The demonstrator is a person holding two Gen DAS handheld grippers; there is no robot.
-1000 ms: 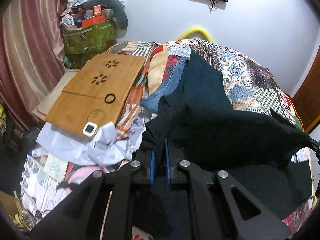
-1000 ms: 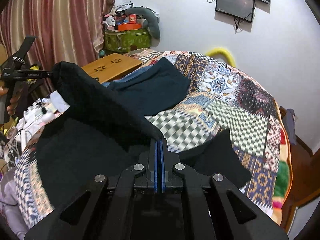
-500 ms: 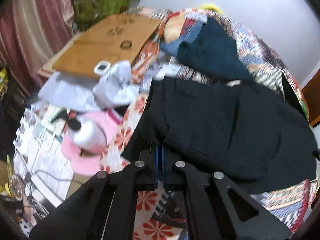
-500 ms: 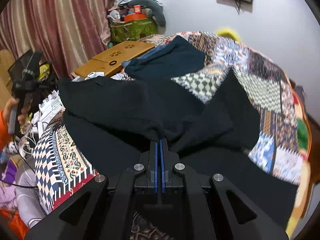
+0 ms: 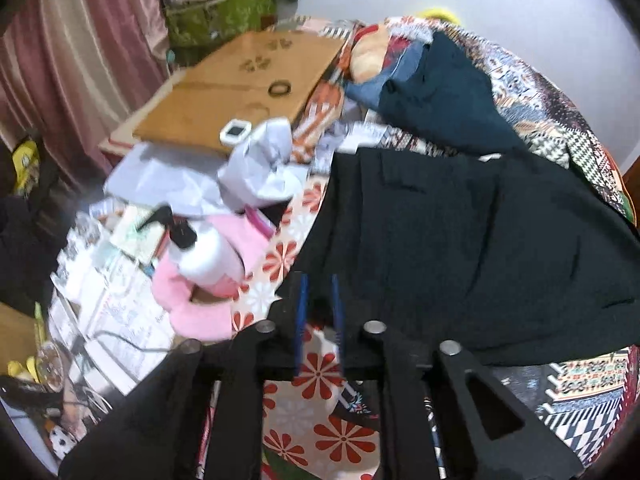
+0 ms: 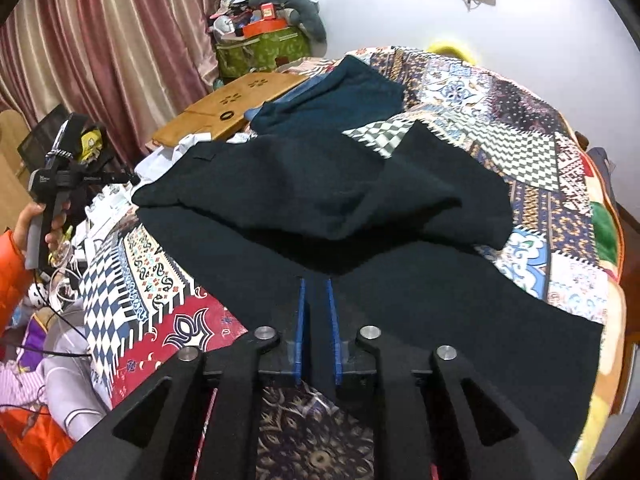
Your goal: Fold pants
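The patchwork bedspread [image 6: 532,128] fills the field ahead of both claws, running up to the white wall [image 6: 380,8] at the far side. Spread across it are the black pants [image 6: 360,208], the upper part doubled over the lower layer, with a raised fold straight ahead of the right gripper [image 6: 318,292]. That gripper sits low and level at the near edge of the cloth, its blue-lined jaws parted by a narrow gap and holding nothing; black fabric lies right at the tips and runs off to its right, down to the bed's near corner.

Over on the other side, the left gripper [image 5: 319,292] points across the pants from their corner. Its jaws stand apart too, a slim opening, with the cloth's corner just at the tips. The frame is smeared here, so whether cloth touches the fingers [image 5: 303,304] I cannot say. From the right wrist view the person's left hand [image 6: 48,224] shows far off to the left, wrapped on the handle, orange sleeve below.

Beyond the pants, ahead of both claws, lies a dark teal garment [image 6: 340,96], touching the far hem. Left of the left gripper things crowd in: a wooden lap desk [image 5: 236,84], crumpled white paper [image 5: 260,164], a white pump bottle [image 5: 204,256] on something pink. Open bedspread shows to the right gripper's left and far right.
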